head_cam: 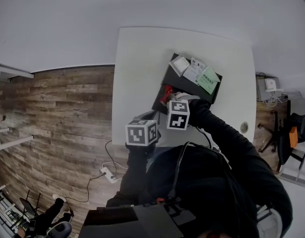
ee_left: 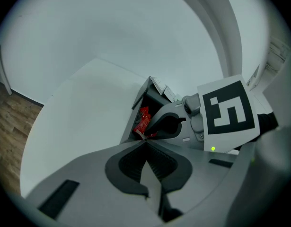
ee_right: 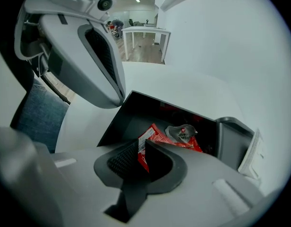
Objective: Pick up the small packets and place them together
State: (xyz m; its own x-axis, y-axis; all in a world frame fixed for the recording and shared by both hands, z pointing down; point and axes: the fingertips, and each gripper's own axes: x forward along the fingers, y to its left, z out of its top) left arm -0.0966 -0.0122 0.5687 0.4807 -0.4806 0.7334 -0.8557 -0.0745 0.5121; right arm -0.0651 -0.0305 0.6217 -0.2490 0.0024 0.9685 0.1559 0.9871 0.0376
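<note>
A black tray lies on the white table. In its near compartment is a pile of red packets with a small silver packet on top. My right gripper points steeply down into that compartment, shut on the white-edged end of a red packet. My left gripper is shut with nothing in it, just short of the tray's near edge, looking at the red packets and the right gripper. White packets and a green one lie at the tray's far end.
The tray's upright divider stands right of the red pile. Wooden floor lies to the left of the table, with a power strip and cable on it. A round cable hole sits near the table's right edge.
</note>
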